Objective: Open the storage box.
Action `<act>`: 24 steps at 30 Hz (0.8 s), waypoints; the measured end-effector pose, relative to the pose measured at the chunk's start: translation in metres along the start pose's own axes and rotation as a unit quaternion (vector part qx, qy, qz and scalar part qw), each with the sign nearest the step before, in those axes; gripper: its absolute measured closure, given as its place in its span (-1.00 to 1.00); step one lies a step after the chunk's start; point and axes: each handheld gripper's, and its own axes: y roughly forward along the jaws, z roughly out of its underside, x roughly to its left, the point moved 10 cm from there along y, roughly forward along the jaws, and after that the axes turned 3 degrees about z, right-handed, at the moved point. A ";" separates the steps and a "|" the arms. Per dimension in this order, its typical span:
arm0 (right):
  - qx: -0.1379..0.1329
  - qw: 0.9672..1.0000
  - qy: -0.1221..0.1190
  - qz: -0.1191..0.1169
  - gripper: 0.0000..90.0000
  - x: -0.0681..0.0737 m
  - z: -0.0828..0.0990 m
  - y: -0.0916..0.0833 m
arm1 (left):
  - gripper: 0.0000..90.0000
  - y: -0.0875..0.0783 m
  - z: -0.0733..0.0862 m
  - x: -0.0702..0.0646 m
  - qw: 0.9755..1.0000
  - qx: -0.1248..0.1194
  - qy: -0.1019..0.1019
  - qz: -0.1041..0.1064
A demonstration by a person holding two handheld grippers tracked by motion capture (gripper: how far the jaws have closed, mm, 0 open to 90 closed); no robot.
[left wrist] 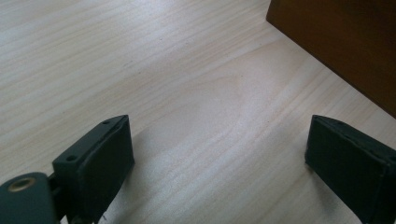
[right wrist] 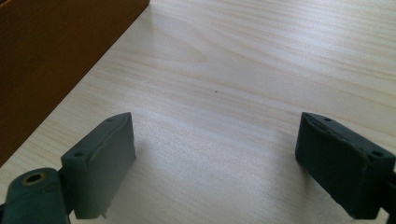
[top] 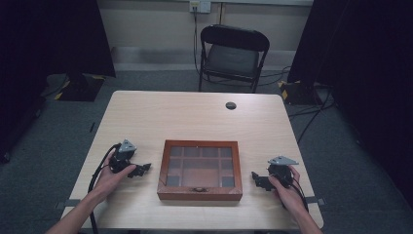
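Observation:
A brown wooden box [top: 200,170] with a glass lid and a small front clasp lies shut near the table's front edge, its inner compartments visible through the glass. My left gripper [top: 144,168] rests on the table just left of the box, jaws open and empty, pointing toward it. The box's side [left wrist: 345,42] fills the upper right of the left gripper view. My right gripper [top: 255,177] rests just right of the box, also open with only bare table between its jaws. The box wall [right wrist: 51,56] stands at the upper left of the right gripper view.
The light wooden table [top: 195,117] has a round cable hole [top: 231,105] near its far edge. A black folding chair [top: 233,56] stands behind the table. Dark curtains hang at both sides, and cables run across the floor.

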 end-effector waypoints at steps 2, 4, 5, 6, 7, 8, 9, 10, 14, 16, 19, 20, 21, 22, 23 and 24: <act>0.000 1.000 0.000 0.000 -0.75 0.000 0.000 0.000 | -0.81 0.000 -0.001 0.000 1.000 0.000 -0.002 -0.002; 0.000 1.000 0.000 0.000 -0.75 0.000 0.000 0.000 | -0.63 -0.001 -0.003 -0.002 1.000 -0.001 -0.006 0.001; 0.000 1.000 0.000 0.000 -0.75 0.000 0.000 0.000 | -0.60 -0.003 -0.004 -0.003 1.000 0.001 -0.001 0.002; 0.000 1.000 0.000 0.000 -0.75 0.000 0.000 0.000 | -0.64 -0.003 -0.005 -0.004 1.000 -0.003 -0.006 0.005; 0.000 1.000 0.000 0.000 -0.75 0.000 0.000 0.000 | -0.65 -0.005 -0.007 -0.004 1.000 -0.006 0.000 0.002; 0.000 1.000 0.000 0.000 -0.75 0.000 0.000 0.000 | -0.63 -0.007 -0.009 -0.005 1.000 -0.010 0.002 0.002; 0.000 1.000 0.000 0.000 -0.75 0.000 0.000 0.000 | -0.61 -0.008 -0.011 -0.005 1.000 -0.014 -0.001 0.001; 0.000 1.000 0.000 0.000 -0.75 0.000 0.000 0.000 | -0.60 -0.010 -0.014 -0.005 1.000 -0.021 -0.005 0.003; 0.000 1.000 0.000 0.000 -0.75 0.000 0.000 0.000 | -0.59 -0.018 -0.021 -0.009 0.999 -0.032 -0.017 0.018; 0.000 1.000 0.000 0.000 -0.75 0.000 0.000 0.000 | -0.56 -0.021 -0.026 -0.012 0.998 -0.042 -0.026 0.027; 0.000 1.000 0.000 0.000 -0.75 0.000 0.000 0.000 | -0.44 -0.027 -0.031 -0.016 0.998 -0.050 -0.017 0.031; 0.000 1.000 0.000 0.000 -0.75 0.000 0.000 0.000 | -0.44 -0.028 -0.033 -0.018 0.998 -0.051 -0.014 0.034; 0.000 1.000 0.000 0.000 -0.75 0.000 0.000 0.000 | -0.44 -0.029 -0.034 -0.020 0.998 -0.054 -0.012 0.038; 0.000 1.000 0.000 0.000 -0.75 0.000 0.000 0.000 | -0.45 -0.030 -0.036 -0.023 0.998 -0.056 -0.009 0.040; 0.000 1.000 0.000 0.000 -0.75 0.000 0.000 0.000 | -0.45 -0.031 -0.037 -0.024 0.998 -0.057 -0.006 0.040; 0.000 1.000 0.000 0.000 -0.75 0.000 0.000 0.000 | -0.45 -0.032 -0.039 -0.026 0.997 -0.059 -0.005 0.042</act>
